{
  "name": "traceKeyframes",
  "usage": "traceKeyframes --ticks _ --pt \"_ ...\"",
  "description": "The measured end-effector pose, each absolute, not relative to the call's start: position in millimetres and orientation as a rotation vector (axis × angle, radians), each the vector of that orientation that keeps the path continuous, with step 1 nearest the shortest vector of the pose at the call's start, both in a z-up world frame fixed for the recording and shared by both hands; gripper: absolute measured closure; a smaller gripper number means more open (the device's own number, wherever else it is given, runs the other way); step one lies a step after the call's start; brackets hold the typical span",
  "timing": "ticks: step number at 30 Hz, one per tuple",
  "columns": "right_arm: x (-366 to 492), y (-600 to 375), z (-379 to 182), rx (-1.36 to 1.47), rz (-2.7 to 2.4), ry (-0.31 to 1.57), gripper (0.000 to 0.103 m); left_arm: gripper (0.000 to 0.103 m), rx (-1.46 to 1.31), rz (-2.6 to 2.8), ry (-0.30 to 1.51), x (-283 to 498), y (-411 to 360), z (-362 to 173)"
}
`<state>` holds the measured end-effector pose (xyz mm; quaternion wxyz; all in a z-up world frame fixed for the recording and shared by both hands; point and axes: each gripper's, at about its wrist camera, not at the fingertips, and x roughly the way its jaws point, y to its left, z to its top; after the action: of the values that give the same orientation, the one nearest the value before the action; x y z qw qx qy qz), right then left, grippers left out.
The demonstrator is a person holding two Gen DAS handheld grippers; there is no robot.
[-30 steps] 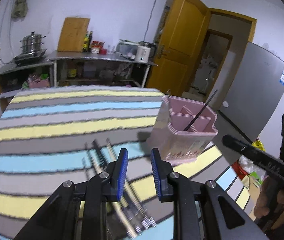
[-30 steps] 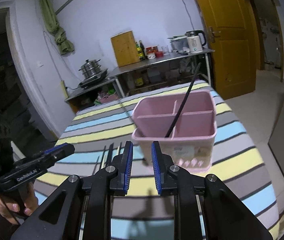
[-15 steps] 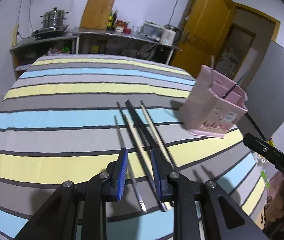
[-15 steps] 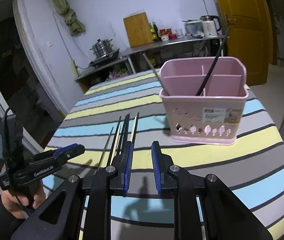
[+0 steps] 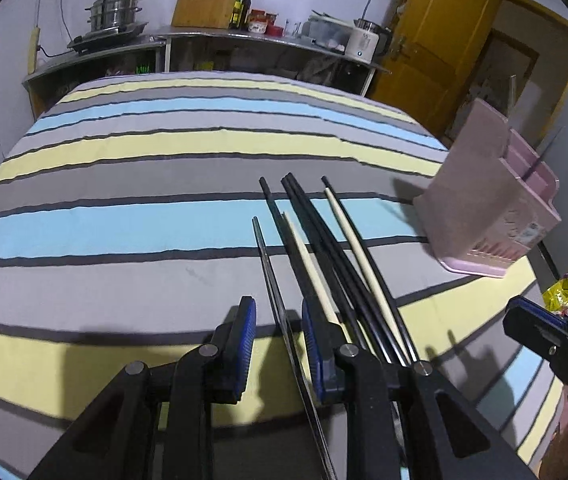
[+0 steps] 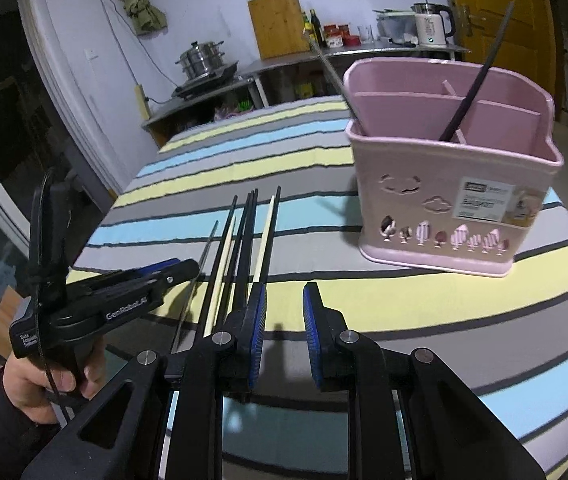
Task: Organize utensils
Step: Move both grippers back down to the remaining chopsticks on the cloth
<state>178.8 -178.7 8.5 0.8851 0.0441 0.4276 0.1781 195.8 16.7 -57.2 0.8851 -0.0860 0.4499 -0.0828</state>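
Several chopsticks, black, cream and one metal, lie side by side on the striped tablecloth. My left gripper hangs low over them, its jaws slightly apart. The metal chopstick runs between the jaws, and the pads do not press on it. My right gripper is open and empty, just right of the chopsticks. The pink divided holder stands farther right, with a black chopstick and a metal one leaning inside. The holder also shows in the left wrist view.
A hand holds the left gripper at the table's left edge. The right gripper's tip shows at the right. Behind the table stand a counter with a pot, cutting board and kettle, and a yellow door.
Both grippers have sunk towards the table and tilted down. The chopsticks are now close below, and the metal one now lies between the left jaws. Neither gripper's jaw gap changed.
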Motion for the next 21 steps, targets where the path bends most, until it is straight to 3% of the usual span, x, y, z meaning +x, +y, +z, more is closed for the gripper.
traceKeyframes --ticks 21 --pt "244 -127 -42 -0.016 0.367 0.989 0.084 0.087 -0.109 -0.14 0.909 198 19 -61"
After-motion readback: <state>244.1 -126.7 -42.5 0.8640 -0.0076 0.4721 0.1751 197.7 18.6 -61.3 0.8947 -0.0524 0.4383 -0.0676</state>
